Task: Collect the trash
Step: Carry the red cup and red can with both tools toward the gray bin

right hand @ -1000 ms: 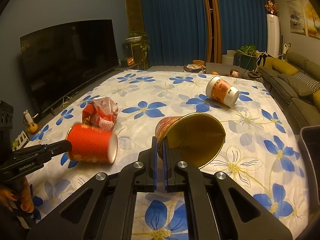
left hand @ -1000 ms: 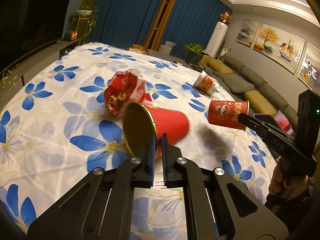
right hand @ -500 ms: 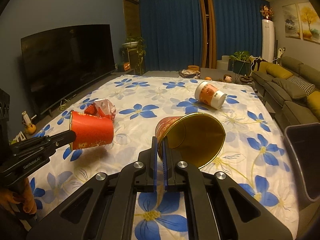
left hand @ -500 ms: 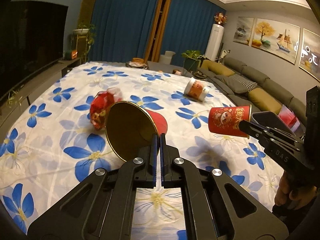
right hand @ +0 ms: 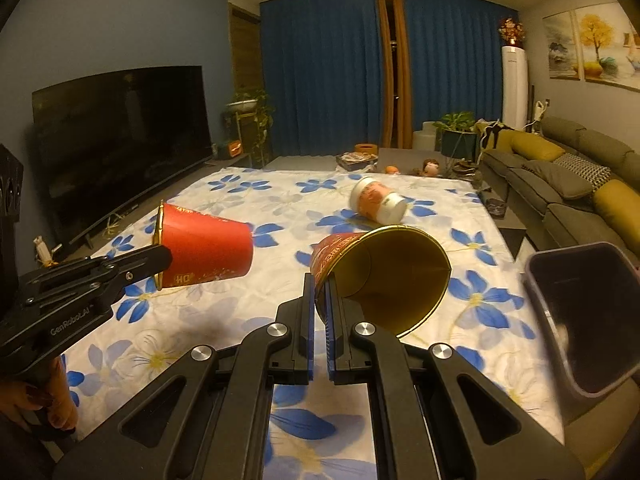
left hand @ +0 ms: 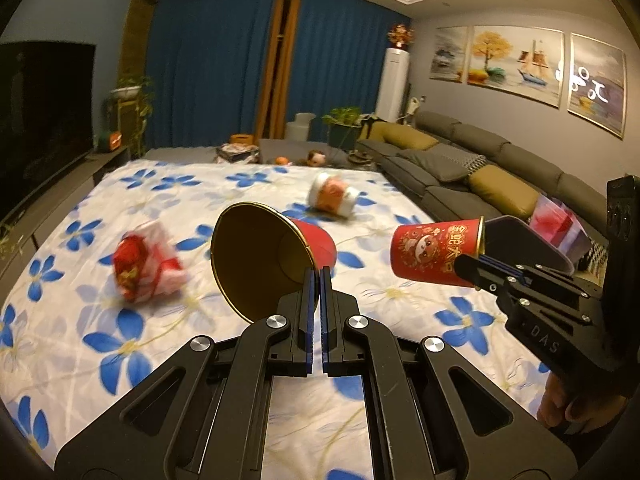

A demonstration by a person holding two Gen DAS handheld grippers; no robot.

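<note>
The left hand-held gripper [left hand: 315, 280] pinches a red cup's [left hand: 276, 256] rim. The right hand-held gripper [right hand: 324, 284] grips another cup [right hand: 384, 276], with a bin [right hand: 584, 320] to its right.

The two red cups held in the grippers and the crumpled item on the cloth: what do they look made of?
The left cup and the right cup look like printed paper with a glossy gold foil lining, given their thin rolled rims and shiny interiors. The crumpled wrapper looks like thin plastic film, though blur leaves that uncertain.

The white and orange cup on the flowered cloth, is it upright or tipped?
Tipped. The white and orange cup lies on its side on the flowered cloth.
</note>
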